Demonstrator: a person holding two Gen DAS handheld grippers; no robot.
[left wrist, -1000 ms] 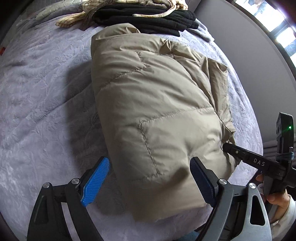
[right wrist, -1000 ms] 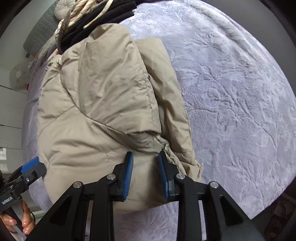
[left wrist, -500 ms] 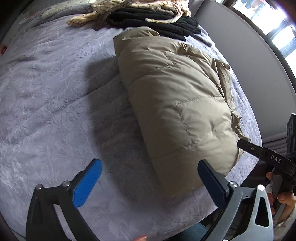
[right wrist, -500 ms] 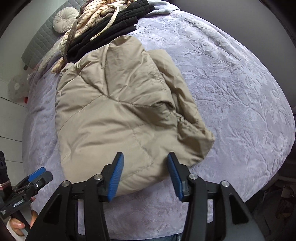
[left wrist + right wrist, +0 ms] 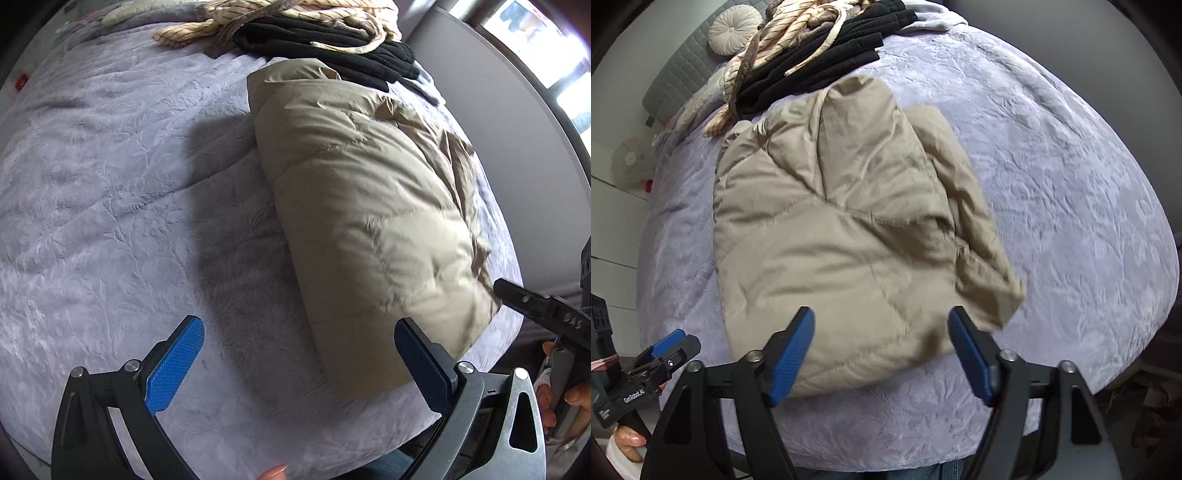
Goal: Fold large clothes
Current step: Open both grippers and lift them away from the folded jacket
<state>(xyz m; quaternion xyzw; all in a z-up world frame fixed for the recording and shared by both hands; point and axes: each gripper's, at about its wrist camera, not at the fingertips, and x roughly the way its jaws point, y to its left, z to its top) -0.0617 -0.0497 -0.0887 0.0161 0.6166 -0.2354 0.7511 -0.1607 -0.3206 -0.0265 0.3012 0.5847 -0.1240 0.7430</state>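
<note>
A beige quilted puffer jacket [image 5: 369, 206] [image 5: 842, 229] lies folded into a thick bundle on the lilac bedspread [image 5: 110, 206] [image 5: 1071, 206]. My left gripper [image 5: 299, 336] hangs open over the bedspread, just left of the jacket's near end, with nothing between its blue pads. Above the jacket's near edge, my right gripper [image 5: 881, 323] has its jaws opening; the pads stand apart from the cloth and hold nothing. Each view shows the other gripper at its side edge, held by a hand.
At the far end of the bed lie folded black clothes [image 5: 827, 51] [image 5: 332, 48] and a cream striped garment [image 5: 783, 40] [image 5: 280, 14]. A round cushion [image 5: 733, 29] rests against the grey headboard. A grey wall [image 5: 517, 140] runs along the right side.
My right gripper let go of the jacket's edge, opened wide and rose. My left gripper slid left off the jacket, so the bundle now lies to its right.
</note>
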